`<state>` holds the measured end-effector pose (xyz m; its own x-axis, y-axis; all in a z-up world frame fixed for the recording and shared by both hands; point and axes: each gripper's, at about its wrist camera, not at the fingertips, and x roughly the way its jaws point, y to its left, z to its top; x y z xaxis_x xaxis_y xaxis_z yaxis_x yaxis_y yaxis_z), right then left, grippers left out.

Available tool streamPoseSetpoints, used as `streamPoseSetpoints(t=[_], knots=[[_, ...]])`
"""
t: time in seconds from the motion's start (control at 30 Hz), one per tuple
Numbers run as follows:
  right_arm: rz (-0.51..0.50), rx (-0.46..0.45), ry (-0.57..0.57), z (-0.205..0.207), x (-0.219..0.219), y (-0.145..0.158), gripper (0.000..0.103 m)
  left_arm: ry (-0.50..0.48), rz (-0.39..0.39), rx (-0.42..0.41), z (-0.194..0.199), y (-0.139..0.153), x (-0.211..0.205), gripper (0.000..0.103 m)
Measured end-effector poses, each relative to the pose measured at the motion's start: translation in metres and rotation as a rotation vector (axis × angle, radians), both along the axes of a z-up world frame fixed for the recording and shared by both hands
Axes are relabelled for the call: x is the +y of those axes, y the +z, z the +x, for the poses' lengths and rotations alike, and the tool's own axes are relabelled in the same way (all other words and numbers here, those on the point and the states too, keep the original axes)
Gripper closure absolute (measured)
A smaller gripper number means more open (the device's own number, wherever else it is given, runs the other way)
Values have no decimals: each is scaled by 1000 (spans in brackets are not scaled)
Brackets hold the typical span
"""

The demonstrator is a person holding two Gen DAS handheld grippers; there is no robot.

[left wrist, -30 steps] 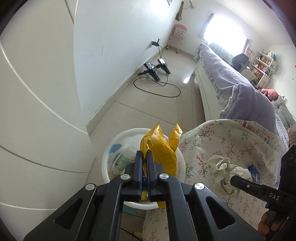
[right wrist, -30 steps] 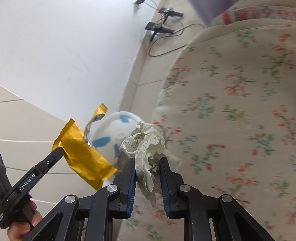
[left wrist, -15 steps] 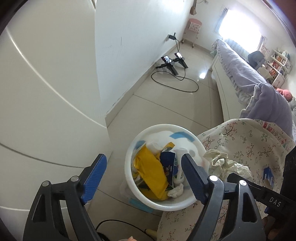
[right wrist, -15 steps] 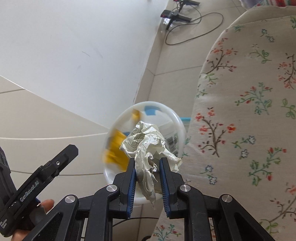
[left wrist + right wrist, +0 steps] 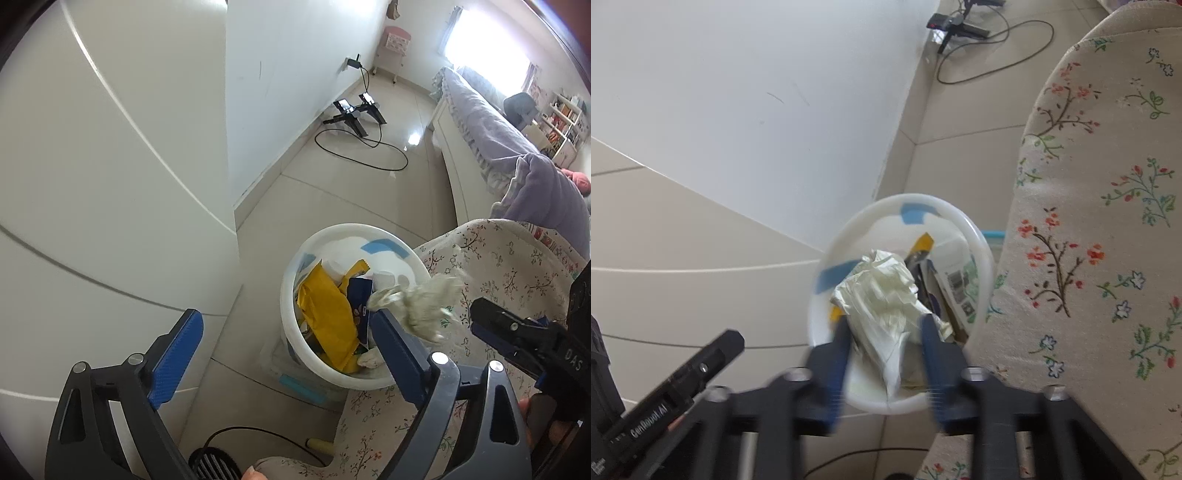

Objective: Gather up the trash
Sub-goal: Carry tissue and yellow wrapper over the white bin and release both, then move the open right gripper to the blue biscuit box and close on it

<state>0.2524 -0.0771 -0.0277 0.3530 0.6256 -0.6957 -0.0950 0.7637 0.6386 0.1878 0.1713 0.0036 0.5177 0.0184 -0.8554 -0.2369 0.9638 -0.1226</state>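
A round white bin point(image 5: 291, 266) stands on the floor beside a floral-covered seat; the right wrist view shows it too point(image 5: 982, 247). A yellow wrapper point(image 5: 328, 314) lies inside it with other packets. My left gripper point(image 5: 288, 339) is open and empty above the bin's near side. My right gripper point(image 5: 884, 339) is over the bin with its jaws blurred and spread apart; the crumpled white paper point(image 5: 882, 291) sits between them, seemingly loose. In the left wrist view the paper point(image 5: 424, 306) is blurred, over the bin's right rim.
White curved cabinet doors point(image 5: 110, 184) and a wall stand left of the bin. The floral seat point(image 5: 1100, 221) is on the right. A black cable and stand point(image 5: 354, 118) lie on the tiled floor farther off. A bed with purple bedding point(image 5: 498, 140) runs along the right.
My left gripper opened and let the yellow wrapper drop into the bin. My right gripper carried the crumpled paper from the seat to above the bin, and its jaws have spread.
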Motion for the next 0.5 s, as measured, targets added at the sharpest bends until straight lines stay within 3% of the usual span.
streamPoseSetpoints(t=[0.07, 0.37, 0.5], knots=[[-12, -6, -14, 0, -2, 4, 21, -1, 2, 0, -3, 1, 0, 6], [-86, -19, -13, -2, -12, 13, 18, -29, 4, -8, -12, 8, -8, 2], [-123, -37, -10, -16, -22, 20, 11, -47, 3, -15, -17, 11, -17, 0]])
